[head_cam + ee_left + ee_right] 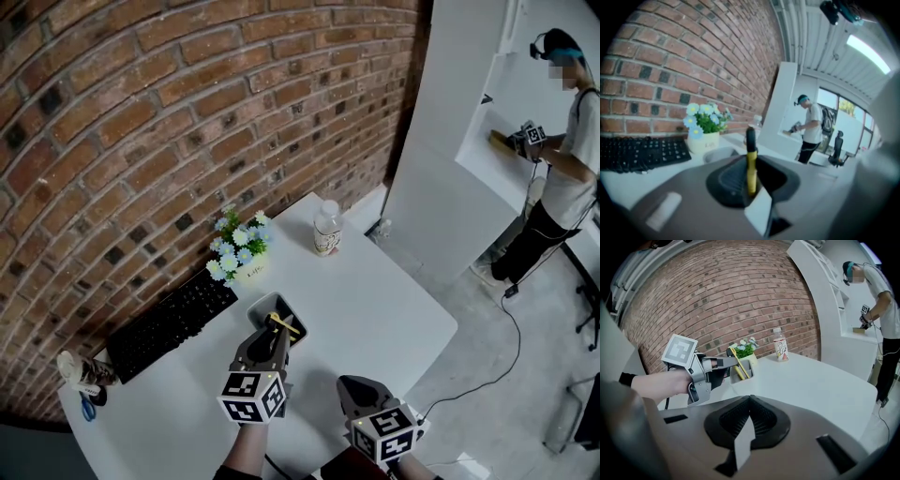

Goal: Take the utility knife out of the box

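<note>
Your left gripper (pixel 273 330) at lower centre, tongs closed on the yellow utility knife (pixel 285 325), its lower end in the grey box (pixel 265 304), your right gripper (pixel 750 398) at lower right, tongs together, empty.

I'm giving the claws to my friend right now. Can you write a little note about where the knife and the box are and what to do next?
Left claw: closed on the yellow utility knife, holding it at the grey box on the white table.
Right claw: closed with nothing in it, near the table's front edge, away from the box.
Done: the knife is gripped. In the right gripper view its lower end looks to be inside the box.
Left: lift the knife clear of the box, probably slowly, so the box doesn't tip.
</note>
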{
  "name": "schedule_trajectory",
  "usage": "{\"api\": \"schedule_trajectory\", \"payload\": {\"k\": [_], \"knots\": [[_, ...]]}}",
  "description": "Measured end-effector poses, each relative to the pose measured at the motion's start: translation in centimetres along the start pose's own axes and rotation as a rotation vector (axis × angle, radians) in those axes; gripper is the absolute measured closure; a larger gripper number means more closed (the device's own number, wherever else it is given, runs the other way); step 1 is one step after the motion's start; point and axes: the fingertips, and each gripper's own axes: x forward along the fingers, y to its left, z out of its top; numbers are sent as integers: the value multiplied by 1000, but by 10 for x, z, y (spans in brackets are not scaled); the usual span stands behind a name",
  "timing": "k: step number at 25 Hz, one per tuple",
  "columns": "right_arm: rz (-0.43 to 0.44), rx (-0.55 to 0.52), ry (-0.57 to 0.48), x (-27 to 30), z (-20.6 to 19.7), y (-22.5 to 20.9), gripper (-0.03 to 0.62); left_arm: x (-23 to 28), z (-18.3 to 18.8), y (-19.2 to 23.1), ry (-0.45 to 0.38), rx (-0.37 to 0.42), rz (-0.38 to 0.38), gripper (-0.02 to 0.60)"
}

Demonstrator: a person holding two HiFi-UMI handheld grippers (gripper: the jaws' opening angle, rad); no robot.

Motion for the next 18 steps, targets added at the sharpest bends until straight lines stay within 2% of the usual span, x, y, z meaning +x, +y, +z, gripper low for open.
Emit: {"api": "schedule_trajectory", "payload": {"k": [7,18], "knots": [[-3,-5,-16,-9,2,7,586,-8,15,-12,-50,135,1,515],[-44,-12,-49,-28,3,17,586,-35,41,-30,-122,169,-30,515]]}}
